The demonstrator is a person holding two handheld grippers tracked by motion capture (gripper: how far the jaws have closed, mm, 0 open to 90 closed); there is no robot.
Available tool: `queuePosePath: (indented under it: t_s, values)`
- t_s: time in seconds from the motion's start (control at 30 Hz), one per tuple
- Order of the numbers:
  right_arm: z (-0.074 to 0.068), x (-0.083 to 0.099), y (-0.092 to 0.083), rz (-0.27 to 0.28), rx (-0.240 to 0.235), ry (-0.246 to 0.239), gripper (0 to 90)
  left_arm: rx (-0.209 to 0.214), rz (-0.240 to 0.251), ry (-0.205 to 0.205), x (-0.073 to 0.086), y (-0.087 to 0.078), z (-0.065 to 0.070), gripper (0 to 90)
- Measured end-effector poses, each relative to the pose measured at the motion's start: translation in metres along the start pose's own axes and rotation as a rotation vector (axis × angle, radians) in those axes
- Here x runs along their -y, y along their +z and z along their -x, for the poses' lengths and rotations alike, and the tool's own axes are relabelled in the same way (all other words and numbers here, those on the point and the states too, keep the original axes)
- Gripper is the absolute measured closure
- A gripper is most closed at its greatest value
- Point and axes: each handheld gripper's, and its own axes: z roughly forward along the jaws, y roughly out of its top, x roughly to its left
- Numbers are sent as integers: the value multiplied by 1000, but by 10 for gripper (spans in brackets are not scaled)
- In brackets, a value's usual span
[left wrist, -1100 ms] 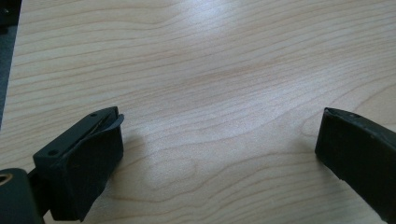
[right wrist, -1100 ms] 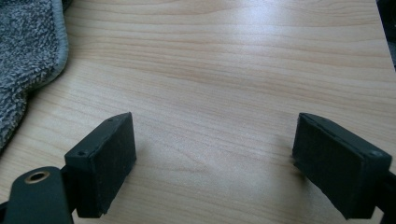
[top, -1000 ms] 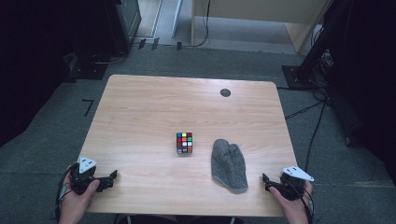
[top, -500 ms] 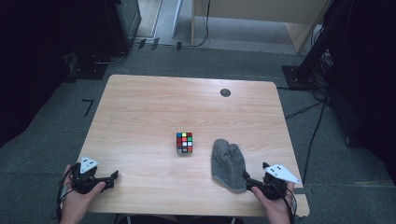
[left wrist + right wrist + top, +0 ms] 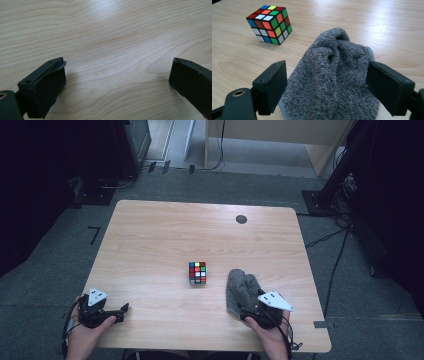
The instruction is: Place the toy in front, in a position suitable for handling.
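between the spread right tongs [image 5: 327, 82] a grey cloth [image 5: 334, 82] runs off-frame; left tongs [image 5: 117, 82] gape over bare table [image 5: 105, 32].

Left gripper [image 5: 121, 309]: black body, topped by a grey three-cornered plate; a dark cable is seen trailing from its rear. Right gripper [image 5: 241, 309]: same black build, larger pale plate with small dots. Jaws are seen as matte black rectangular blocks with small screw holes; a brass-ringed hole is noted at the base.

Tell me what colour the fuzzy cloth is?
The cloth is speckled grey, clearest in the right gripper view.
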Motion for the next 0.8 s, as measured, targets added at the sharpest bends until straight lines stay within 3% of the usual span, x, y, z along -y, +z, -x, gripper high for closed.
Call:
queuePosePath:
  t_s: [0.2,0.37,0.47,0.6,0.7,0.8]
  values:
    - [-2,8,20,-33,42,-42,179,0,0,0,0,0,0,11]
    - [1,19,33,-110,33,-49,204,-16,-1,-18,0,0,3,10]
    - [1,19,34,-123,28,-47,228,-19,-12,-18,-2,0,6,10]
    - [3,18,37,-157,8,-31,242,-58,-12,-18,-7,2,14,10]
    - [2,18,37,-161,21,-43,248,-19,-6,-32,-12,4,21,10]
    - [1,18,38,-162,26,-48,255,18,7,-21,-21,6,34,11]
